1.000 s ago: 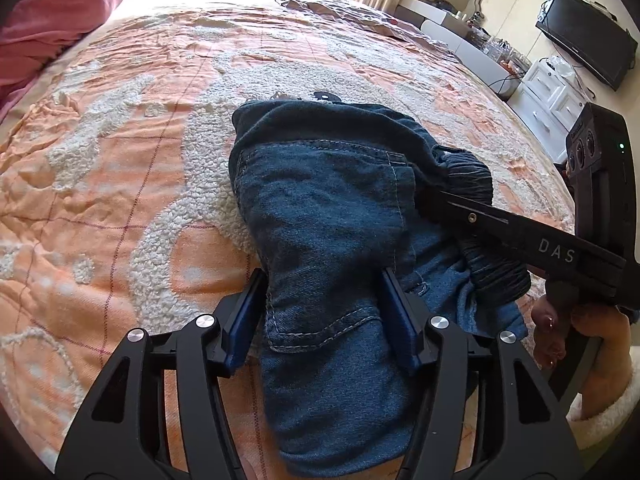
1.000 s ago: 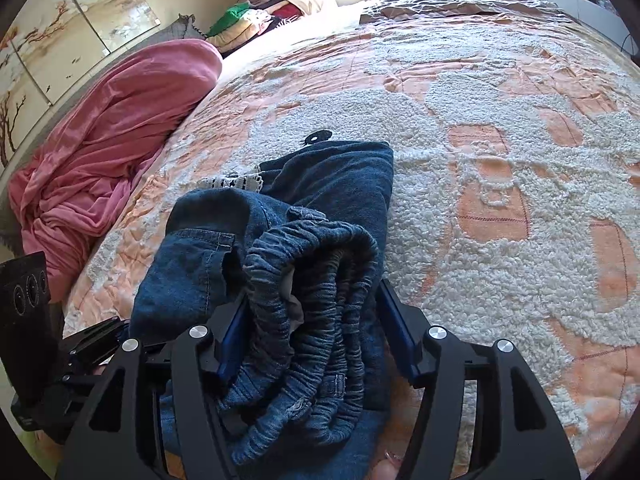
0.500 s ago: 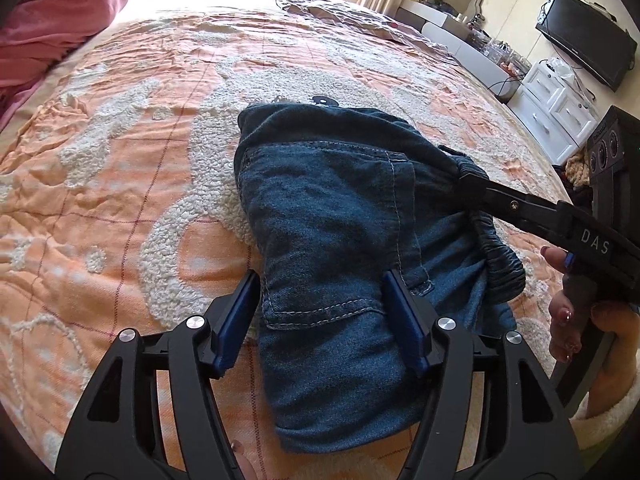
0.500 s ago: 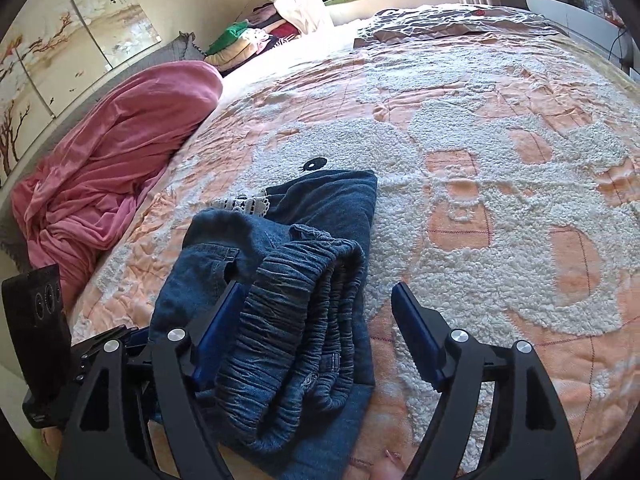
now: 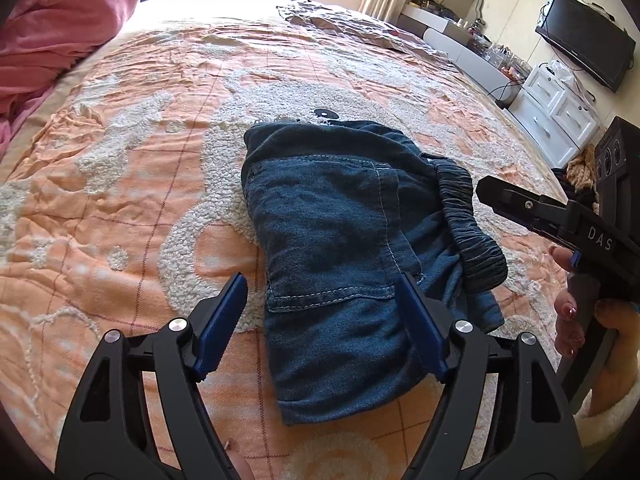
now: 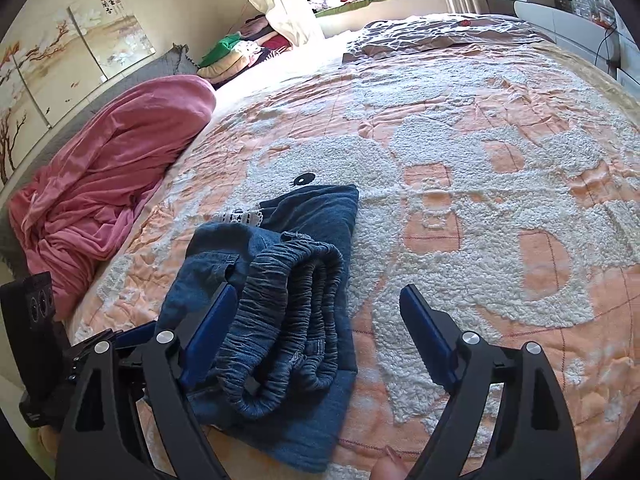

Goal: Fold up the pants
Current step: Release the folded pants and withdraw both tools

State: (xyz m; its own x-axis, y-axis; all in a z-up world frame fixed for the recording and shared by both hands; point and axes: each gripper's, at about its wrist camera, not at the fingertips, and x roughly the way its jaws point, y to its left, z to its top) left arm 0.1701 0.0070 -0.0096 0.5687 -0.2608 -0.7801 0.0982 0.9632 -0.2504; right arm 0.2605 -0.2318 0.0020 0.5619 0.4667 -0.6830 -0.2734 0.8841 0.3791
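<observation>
While spread, both grippers (image 5: 320, 328) (image 6: 316, 336) above pants (image 5: 344, 256)

The bed (image 6: 500, 128) wore an orange quilt with fleecy white patches. On it lay the folded denim pants (image 5: 340, 248) near the middle, a rumpled pink blanket (image 6: 108, 184) along one edge — and a grey cover (image 6: 440, 32) at the far end.

The white letters "DAS" stand on the side of the right gripper (image 5: 560, 220), seen from the left wrist camera. In the right wrist view, a wall painting (image 6: 112, 40) carries a short column of dark Chinese characters near its upper left corner, too small to read. No other text, number or brand is legible.
</observation>
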